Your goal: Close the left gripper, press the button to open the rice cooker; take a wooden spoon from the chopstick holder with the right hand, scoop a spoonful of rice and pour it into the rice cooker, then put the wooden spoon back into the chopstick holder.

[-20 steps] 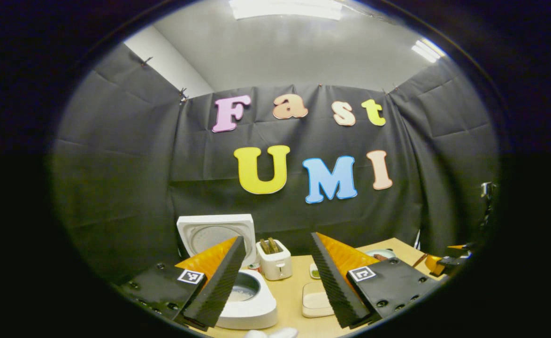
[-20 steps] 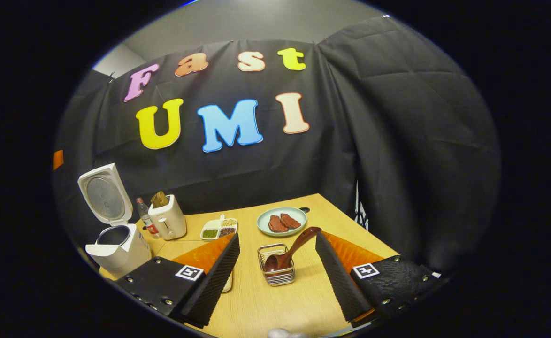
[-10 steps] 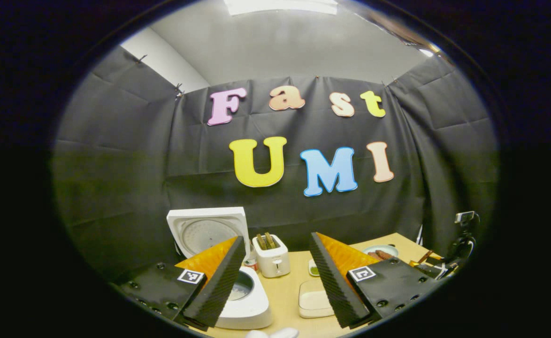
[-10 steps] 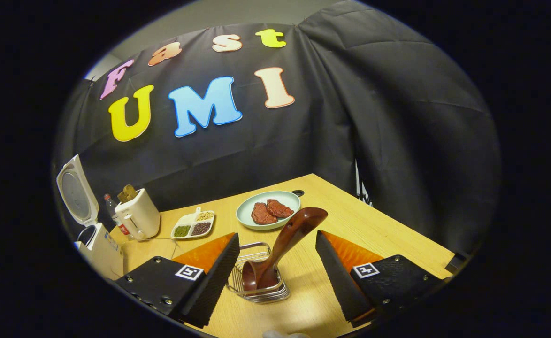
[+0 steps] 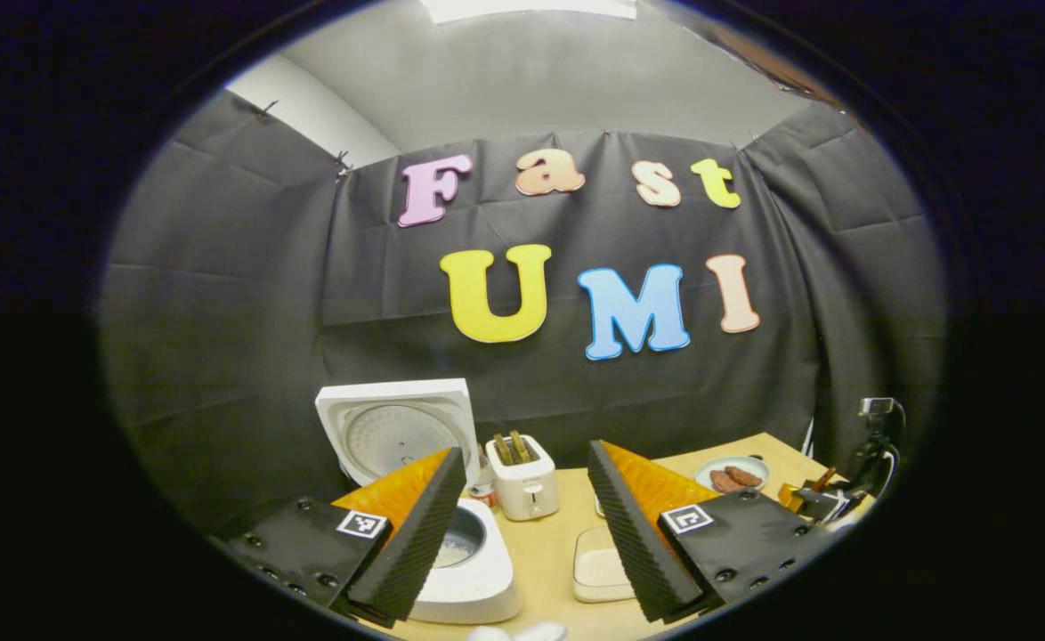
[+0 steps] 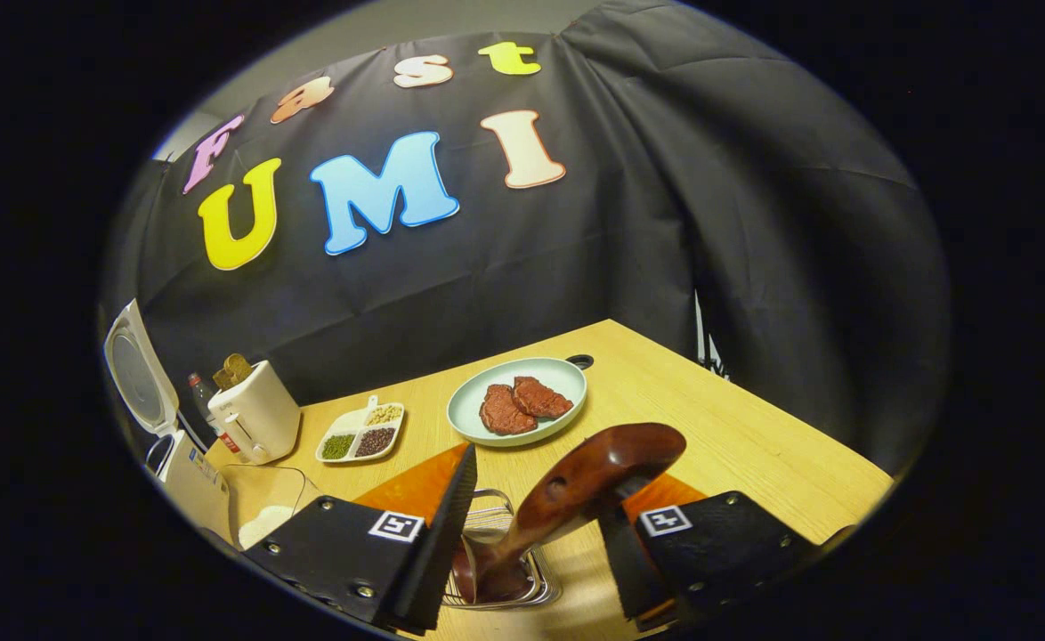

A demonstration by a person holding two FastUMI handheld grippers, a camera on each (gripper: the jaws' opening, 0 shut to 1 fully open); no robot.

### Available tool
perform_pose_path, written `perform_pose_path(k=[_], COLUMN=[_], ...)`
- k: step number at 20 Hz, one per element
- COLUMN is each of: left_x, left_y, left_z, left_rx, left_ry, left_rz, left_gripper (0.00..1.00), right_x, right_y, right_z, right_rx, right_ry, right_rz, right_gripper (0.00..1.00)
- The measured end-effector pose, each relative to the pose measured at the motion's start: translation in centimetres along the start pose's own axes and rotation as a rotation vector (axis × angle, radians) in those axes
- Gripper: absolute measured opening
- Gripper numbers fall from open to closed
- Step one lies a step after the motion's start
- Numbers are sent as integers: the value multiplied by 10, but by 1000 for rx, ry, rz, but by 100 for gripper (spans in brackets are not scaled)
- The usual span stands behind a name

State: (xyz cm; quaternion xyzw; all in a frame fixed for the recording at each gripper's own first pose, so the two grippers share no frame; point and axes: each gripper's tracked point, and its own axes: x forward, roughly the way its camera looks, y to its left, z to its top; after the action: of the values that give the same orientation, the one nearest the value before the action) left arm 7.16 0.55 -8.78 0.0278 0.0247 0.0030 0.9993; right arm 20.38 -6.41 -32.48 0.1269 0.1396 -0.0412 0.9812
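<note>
The wooden spoon (image 6: 576,490) stands bowl-down in the chopstick holder (image 6: 522,579) on the counter (image 6: 736,427), its handle slanting up toward the right finger. The right tool (image 6: 536,543) straddles the handle, jaws narrowing; contact seemingly not yet made on both sides. The left tool (image 5: 522,534) waits wide beside the open rice cooker (image 5: 478,570).

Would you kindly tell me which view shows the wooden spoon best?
The right gripper view: the wooden spoon stands large in the chopstick holder, its handle between the open right gripper fingers. The left gripper view shows just a small brown handle far off.
</note>
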Motion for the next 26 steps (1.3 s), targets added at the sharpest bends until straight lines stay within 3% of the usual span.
perform_pose_path(k=[1, 2, 6, 11, 12, 14, 17, 18, 22, 26], left_x=[0, 0, -3, -7, -7, -9, -12, -13, -17, -24], left_y=[0, 0, 1, 16, 19, 28, 40, 45, 67, 84], left_z=[0, 0, 2, 0, -2, -4, -8, -11, -22, -34], left_rx=[2, 3, 20, 14, 10, 4, 0, 4, 31, 45], left_ry=[-2, -5, -14, -12, -13, -11, -13, -18, -25, -27], left_rz=[-2, -2, 0, 16, 20, 30, 45, 51, 90, 120], left_gripper=[95, 96, 95, 95, 95, 96, 97, 97, 98, 95], right_x=[1, 8, 7, -5, -8, -13, -28, -34, -64, -71], right_y=[-7, -3, 8, 22, 24, 30, 47, 57, 117, 185], right_z=[3, 2, 8, 14, 22, 38, 66, 80, 126, 124], right_rx=[-8, -2, -8, -72, -78, -95, -145, -170, -270, -395], right_ry=[-9, -4, -4, -27, -43, -68, -109, -121, -190, -206], right_rz=[-24, 5, 23, 31, 28, 28, 33, 39, 94, 137], right_gripper=[65, 28, 16, 19, 15, 19, 14, 19, 19, 19])
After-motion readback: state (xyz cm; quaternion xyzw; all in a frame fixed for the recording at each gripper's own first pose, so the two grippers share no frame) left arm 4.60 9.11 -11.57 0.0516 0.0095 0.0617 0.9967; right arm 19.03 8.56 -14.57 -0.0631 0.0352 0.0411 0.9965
